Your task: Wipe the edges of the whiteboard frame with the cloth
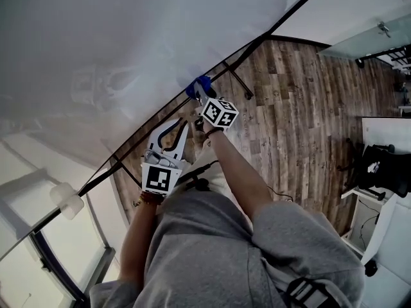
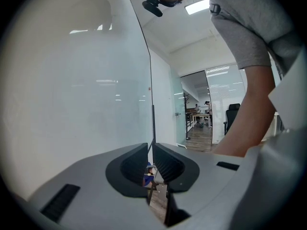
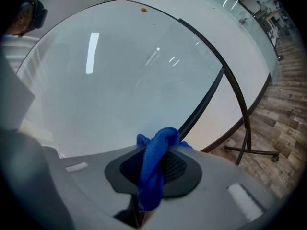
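The blue cloth (image 3: 153, 169) is clamped between the jaws of the right gripper (image 3: 158, 148). A bunched loop is pushed out past the tips and a tail is left hanging behind the pads. In the head view the cloth (image 1: 200, 86) is seen right on the line of the black whiteboard frame (image 1: 117, 163), with the right gripper (image 1: 203, 97) angled up toward it. In the right gripper view the loop is overlapped with the lower end of the dark frame bar (image 3: 204, 97); actual contact cannot be confirmed from either view.

The left gripper (image 2: 150, 150) is held with its jaws drawn almost together. Only a thin slit is left, and nothing is gripped in it (floor and a speck of blue are seen through the gap). In the head view the left gripper (image 1: 183, 127) is placed just beside the frame, lower along the same edge and near the right one.

The glossy white whiteboard (image 1: 128, 43) is spread across the upper left of the head view. The wooden floor (image 1: 302, 120) is seen beyond the frame, and a dark stand leg (image 1: 239, 82) is set on it near the cloth.
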Available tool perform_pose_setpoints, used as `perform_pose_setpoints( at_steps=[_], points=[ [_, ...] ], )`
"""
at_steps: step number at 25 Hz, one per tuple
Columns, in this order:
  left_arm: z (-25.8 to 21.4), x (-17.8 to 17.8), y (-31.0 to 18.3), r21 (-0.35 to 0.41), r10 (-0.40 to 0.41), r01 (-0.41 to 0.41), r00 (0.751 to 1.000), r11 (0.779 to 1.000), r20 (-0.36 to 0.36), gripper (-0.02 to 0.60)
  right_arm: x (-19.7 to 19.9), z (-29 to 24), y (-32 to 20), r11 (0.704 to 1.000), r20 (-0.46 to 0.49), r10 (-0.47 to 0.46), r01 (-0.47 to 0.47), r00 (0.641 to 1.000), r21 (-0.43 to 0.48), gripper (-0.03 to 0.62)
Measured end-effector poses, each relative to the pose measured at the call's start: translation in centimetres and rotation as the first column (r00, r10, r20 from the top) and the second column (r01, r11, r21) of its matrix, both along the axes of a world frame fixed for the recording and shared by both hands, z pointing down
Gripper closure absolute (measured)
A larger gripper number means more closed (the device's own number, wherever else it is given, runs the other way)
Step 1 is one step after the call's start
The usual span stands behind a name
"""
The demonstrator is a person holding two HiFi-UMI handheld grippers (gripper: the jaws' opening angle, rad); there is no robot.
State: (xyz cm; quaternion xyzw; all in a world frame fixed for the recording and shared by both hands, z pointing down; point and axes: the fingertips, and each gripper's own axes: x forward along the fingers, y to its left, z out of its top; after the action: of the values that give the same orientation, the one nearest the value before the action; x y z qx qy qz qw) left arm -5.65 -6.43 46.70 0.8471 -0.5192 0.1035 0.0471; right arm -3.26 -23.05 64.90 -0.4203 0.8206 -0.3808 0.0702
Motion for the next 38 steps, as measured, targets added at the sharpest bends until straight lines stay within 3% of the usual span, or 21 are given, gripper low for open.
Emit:
perform_pose_setpoints(
  at_steps=[15, 21, 28, 34, 38],
  points=[
    [-1.9, -4.4, 4.5, 0.052, -0.039, 0.039, 0.999, 0.998, 0.013, 0.535, -2.7, 0.0, 3.3, 1.000, 0.005, 0.021, -0.021, 1.000, -0.014, 0.540],
    [-0.9, -5.3, 5.2, -0.002, -0.127, 0.127, 0.992, 0.992, -0.022, 0.535, -2.5, 0.1, 3.6, 0.995, 0.036, 0.094, -0.093, 0.995, -0.031, 0.540],
    [0.0, -6.4, 4.8, -0.063, -0.221, 0.217, 0.974, 0.974, -0.058, 0.535, -2.9, 0.1, 3.4, 0.995, 0.060, 0.099, -0.097, 0.993, -0.025, 0.539],
    [-0.2, -6.1, 5.0, -0.031, -0.132, 0.130, 0.990, 0.991, -0.058, 0.535, -3.6, -0.1, 4.4, 0.996, 0.101, 0.083, -0.082, 0.991, -0.017, 0.539],
    [-0.9, -7.9, 6.5, -0.025, -0.120, 0.119, 0.991, 0.993, -0.061, 0.535, -5.2, -0.4, 6.1, 0.997, 0.125, 0.074, -0.073, 0.989, -0.011, 0.538]
  ],
)
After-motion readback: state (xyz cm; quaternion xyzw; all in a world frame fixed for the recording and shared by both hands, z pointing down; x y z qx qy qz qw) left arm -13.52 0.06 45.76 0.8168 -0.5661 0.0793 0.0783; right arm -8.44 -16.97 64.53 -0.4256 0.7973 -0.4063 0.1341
